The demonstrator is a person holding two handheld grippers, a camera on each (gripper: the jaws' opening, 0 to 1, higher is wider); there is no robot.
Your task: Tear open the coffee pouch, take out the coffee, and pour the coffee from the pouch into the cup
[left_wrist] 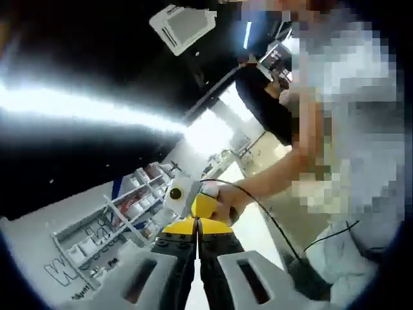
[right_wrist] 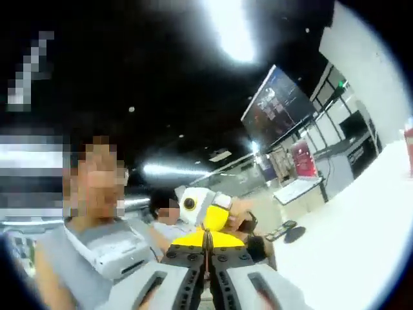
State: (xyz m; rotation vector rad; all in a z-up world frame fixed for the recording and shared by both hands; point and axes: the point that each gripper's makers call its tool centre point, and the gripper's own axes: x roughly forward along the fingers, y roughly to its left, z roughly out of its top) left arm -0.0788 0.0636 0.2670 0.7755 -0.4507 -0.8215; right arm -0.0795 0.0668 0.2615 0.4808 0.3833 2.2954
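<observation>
We see the yellow coffee pouch [left_wrist: 197, 226] [right_wrist: 205, 239] stretched flat and taut, both the left gripper [left_wrist: 197, 248] and right gripper [right_wrist: 206, 253] clamped onto its edges.

White table [right_wrist: 348, 226]: dark flat object [right_wrist: 282, 230] near far edge, red item [right_wrist: 409, 152] at right edge.

**Harsh ceiling glare, dark surround**

Above the left gripper's fingers [left_wrist: 169, 274] a ceiling light [left_wrist: 90, 106] smears into a long white streak, blown out. In the right gripper view another lamp [right_wrist: 229, 29] flares high above the fingers [right_wrist: 187, 278]. The ceiling stays near black. Edges bend strongly. Both sets of fingers look soft, close to the lens.
</observation>
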